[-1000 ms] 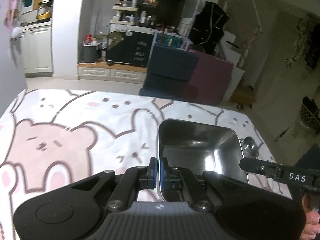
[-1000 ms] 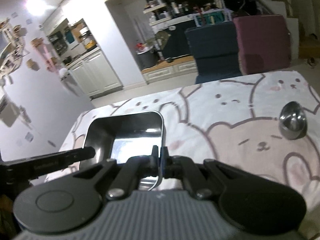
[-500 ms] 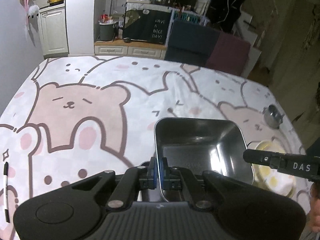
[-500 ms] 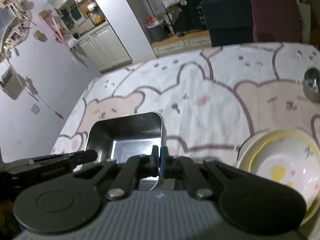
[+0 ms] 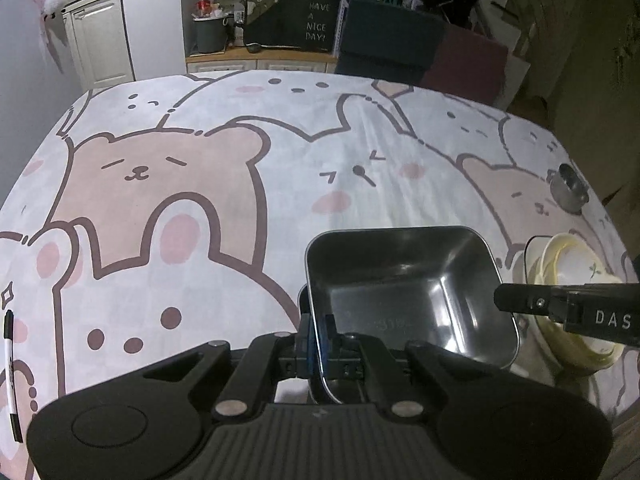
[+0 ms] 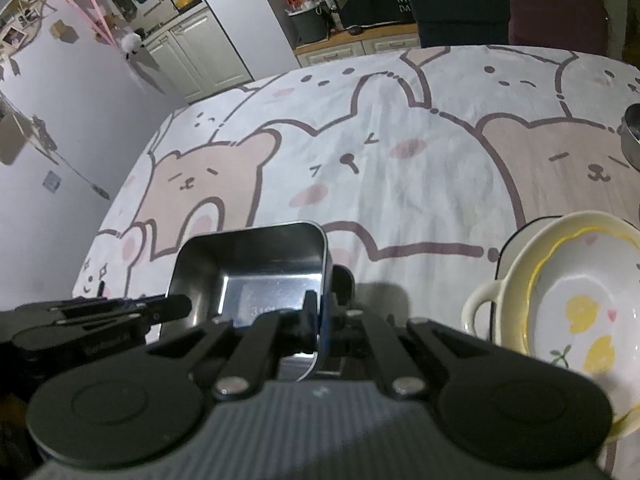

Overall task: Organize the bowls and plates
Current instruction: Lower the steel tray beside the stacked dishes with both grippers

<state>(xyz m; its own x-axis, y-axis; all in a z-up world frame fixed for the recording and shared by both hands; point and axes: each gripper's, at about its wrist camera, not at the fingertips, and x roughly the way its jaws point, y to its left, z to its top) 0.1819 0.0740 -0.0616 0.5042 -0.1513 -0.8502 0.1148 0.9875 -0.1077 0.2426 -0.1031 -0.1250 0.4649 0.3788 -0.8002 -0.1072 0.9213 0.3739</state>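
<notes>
A square steel tray is held above the table between both grippers. My left gripper is shut on the tray's left wall. My right gripper is shut on the tray's right wall. A cream bowl with a handle stands right of the tray, with a white plate with yellow fruit print inside it. The bowl also shows in the left wrist view, partly hidden by the right gripper's finger. A small steel cup stands at the far right.
The table is covered by a bear-print cloth. A black-and-white pen lies at the left edge. Chairs stand beyond the far edge. The small steel cup shows at the right edge of the right wrist view.
Both grippers have tilted down and lowered the steel tray toward the table. The cream bowl and plate have come into view at the right.
</notes>
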